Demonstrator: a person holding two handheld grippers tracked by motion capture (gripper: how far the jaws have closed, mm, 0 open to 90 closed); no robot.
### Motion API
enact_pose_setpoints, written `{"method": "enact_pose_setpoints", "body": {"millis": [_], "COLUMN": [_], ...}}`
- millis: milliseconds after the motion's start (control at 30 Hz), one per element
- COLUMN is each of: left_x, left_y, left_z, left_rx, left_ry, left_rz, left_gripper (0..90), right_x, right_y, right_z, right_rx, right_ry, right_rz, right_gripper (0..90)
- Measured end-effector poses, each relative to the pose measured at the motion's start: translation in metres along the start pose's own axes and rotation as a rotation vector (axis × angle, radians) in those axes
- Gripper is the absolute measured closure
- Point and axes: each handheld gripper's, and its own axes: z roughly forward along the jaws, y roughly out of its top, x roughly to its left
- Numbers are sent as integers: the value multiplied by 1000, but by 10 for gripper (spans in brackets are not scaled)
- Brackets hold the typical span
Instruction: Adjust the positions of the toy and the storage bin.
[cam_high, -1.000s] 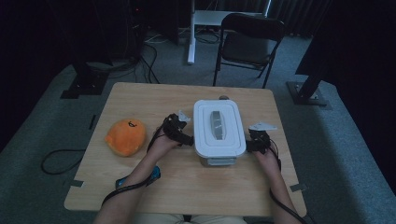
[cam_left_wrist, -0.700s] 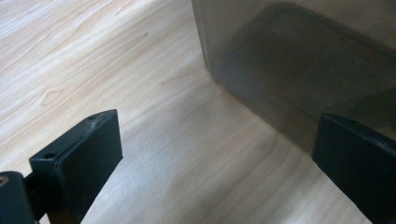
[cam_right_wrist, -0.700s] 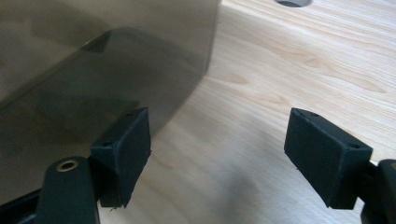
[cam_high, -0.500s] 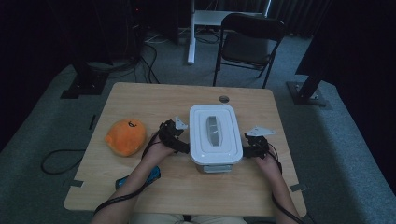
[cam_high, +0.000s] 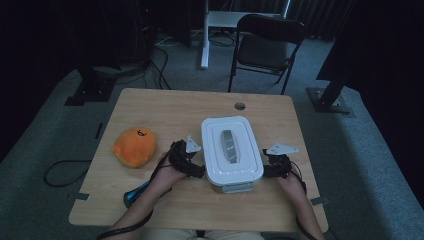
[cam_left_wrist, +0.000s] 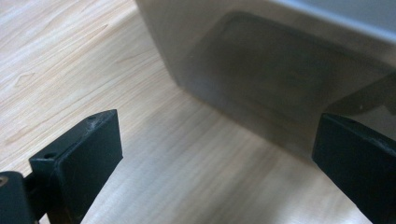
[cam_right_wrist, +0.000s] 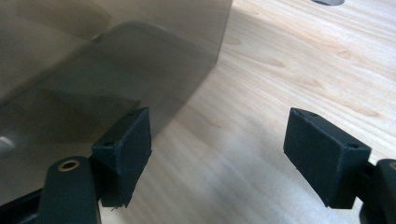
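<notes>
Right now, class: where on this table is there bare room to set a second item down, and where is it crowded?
Free: the far strip of the table beyond the white lidded box, around the cable hole; also the near left corner below the orange plush toy. Crowded: beside the box, where the left gripper and right gripper flank it.

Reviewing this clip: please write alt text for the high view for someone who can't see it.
A person's left gripper and right gripper flank a white lidded plastic container on a light wooden table. An orange plush toy lies to the left; a black folding chair stands beyond the table.
</notes>
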Motion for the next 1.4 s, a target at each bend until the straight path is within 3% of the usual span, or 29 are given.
{"method": "enact_pose_setpoints", "body": {"millis": [200,300,333,600,867,1000,1100,1400], "left_x": [-4,3,6,30,42,43,40,27], "left_y": [-6,-8,-9,-7,1,4,8,6], "left_z": [-5,0,2,26,34,34,31,22], "left_rx": [-19,-1,-2,41,38,48,47,42], "left_ry": [-31,-21,-24,-5,3,3,22,21], "left_rz": [-3,-1,-19,-69,-90,-74,-54,-31], "left_gripper": [21,21,21,21,21,21,22,22], "right_x": [1,-2,-4,-26,-33,-29,-25,-20], "right_y": [-5,-6,-6,-5,14,21,24,21], "right_z": [-4,-2,0,19,26,29,30,21], "right_rx": [4,-3,2,34,18,16,9,-1], "right_ry": [10,22,23,-24,-27,5,-14,12], "right_rz": [-10,-6,1,79,81,62,46,25], "right_gripper": [216,173,167,166,166,169,198,225]}}
